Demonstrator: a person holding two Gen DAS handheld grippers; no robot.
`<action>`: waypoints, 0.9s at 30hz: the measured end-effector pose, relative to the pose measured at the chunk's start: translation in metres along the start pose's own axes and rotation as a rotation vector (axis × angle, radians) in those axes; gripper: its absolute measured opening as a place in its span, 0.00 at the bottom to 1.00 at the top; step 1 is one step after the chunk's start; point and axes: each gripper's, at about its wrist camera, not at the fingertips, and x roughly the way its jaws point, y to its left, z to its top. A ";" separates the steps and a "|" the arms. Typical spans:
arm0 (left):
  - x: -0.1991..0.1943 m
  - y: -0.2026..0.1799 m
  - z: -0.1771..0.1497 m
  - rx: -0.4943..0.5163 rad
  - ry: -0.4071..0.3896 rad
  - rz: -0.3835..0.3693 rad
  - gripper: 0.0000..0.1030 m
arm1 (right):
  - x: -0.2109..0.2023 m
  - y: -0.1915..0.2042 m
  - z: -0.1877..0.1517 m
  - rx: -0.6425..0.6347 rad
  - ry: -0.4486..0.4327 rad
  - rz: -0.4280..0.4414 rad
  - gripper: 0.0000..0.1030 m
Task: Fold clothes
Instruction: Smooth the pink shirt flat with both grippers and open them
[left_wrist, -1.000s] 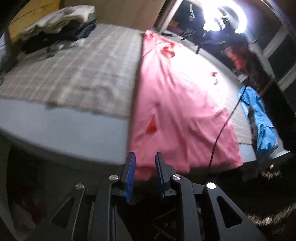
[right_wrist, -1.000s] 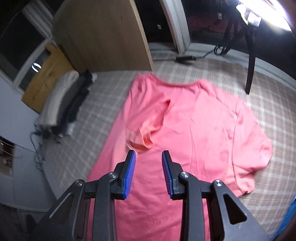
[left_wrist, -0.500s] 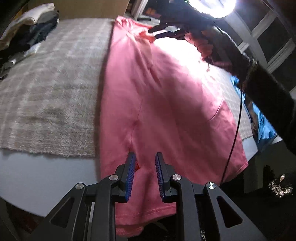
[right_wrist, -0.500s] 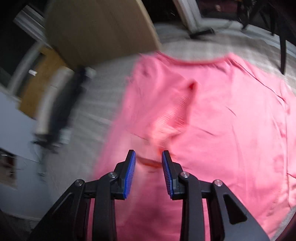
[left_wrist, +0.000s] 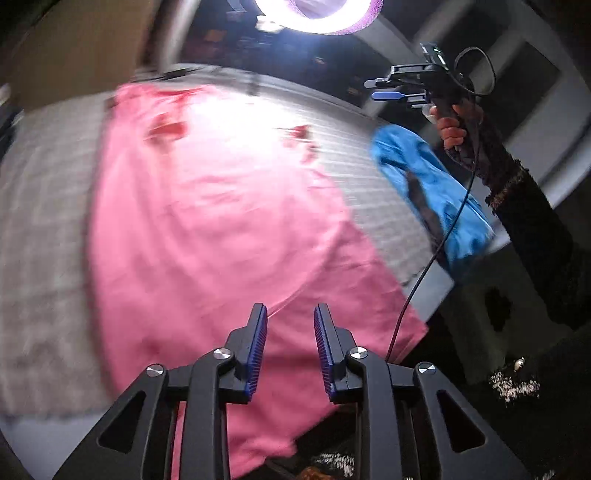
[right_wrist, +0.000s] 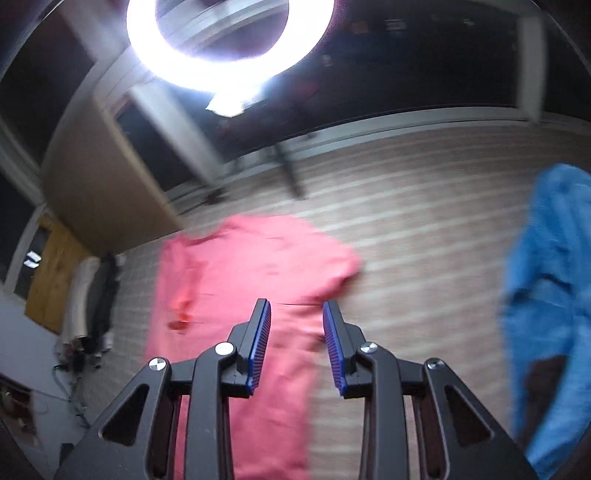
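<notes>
A pink shirt (left_wrist: 207, 229) lies spread flat on the checked blanket (left_wrist: 40, 229) of a bed. My left gripper (left_wrist: 290, 343) hovers over the shirt's near hem, its jaws opening with nothing between them. A hand holds my right gripper (left_wrist: 386, 89) up in the air, beyond the shirt's right side. In the right wrist view the pink shirt (right_wrist: 251, 277) lies below and ahead of the right gripper (right_wrist: 297, 343). That gripper stands open and empty, clear of the cloth. Both views are motion-blurred.
A blue garment (left_wrist: 432, 195) lies at the bed's right edge, also the blue garment (right_wrist: 550, 295). A black cable (left_wrist: 424, 266) hangs from the right gripper across the bed corner. A bright ring light (right_wrist: 229, 44) glares above. A pile of clothes (right_wrist: 92, 295) sits far left beside a wooden board (right_wrist: 107, 184).
The left gripper slid right along the shirt's near hem and its jaws widened slightly. The right gripper rose and drew back from close over the shirt toward the blue garment side.
</notes>
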 end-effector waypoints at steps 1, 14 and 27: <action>0.009 -0.011 0.005 0.025 0.008 -0.017 0.23 | -0.006 -0.013 0.000 0.009 0.009 -0.016 0.28; 0.108 -0.159 -0.019 0.211 0.160 -0.094 0.31 | -0.046 -0.120 0.016 -0.048 0.073 0.025 0.37; 0.149 -0.188 -0.044 0.254 0.230 0.027 0.33 | 0.082 -0.070 0.027 -0.091 0.160 0.178 0.37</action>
